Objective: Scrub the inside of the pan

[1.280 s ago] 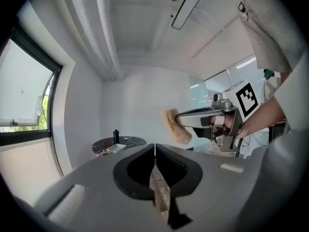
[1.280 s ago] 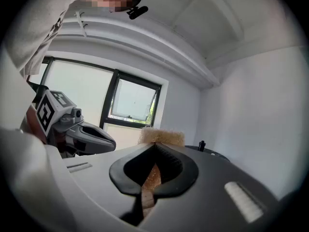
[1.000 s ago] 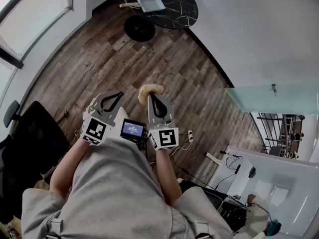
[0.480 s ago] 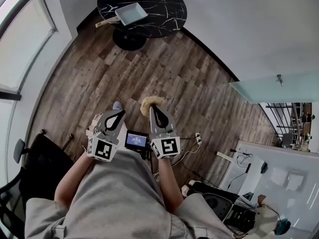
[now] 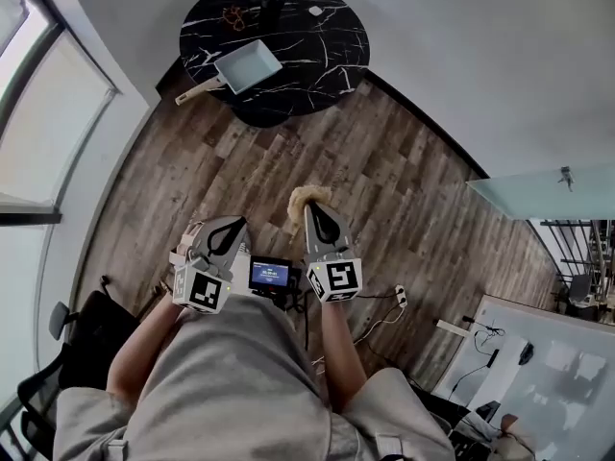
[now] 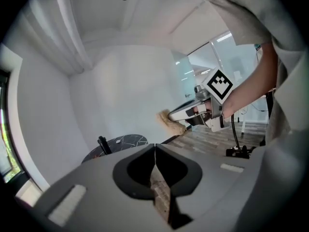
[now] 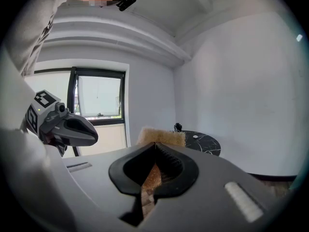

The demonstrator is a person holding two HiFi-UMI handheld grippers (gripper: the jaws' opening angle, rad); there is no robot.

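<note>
A pale square pan (image 5: 248, 65) with a light handle lies on a round black marble table (image 5: 317, 56) far ahead of me. My left gripper (image 5: 238, 223) is held in front of my body, shut with nothing between its jaws; the left gripper view shows its jaws (image 6: 155, 146) meeting. Beside it, my right gripper (image 5: 311, 207) is shut on a tan sponge (image 5: 304, 198). The sponge (image 7: 161, 136) sticks out past the closed jaws (image 7: 155, 147) in the right gripper view. Both grippers are well short of the table, over wood floor.
Small items (image 5: 233, 14) lie at the table's far side. A dark office chair (image 5: 86, 339) stands at the lower left, windows (image 5: 38, 133) line the left wall, and a white desk (image 5: 543, 349) with cables is at the lower right. A small screen (image 5: 270, 275) hangs at my chest.
The table and pan have drawn nearer and lower in the head view as I moved towards them. Both grippers stayed shut, the sponge still in the right one.
</note>
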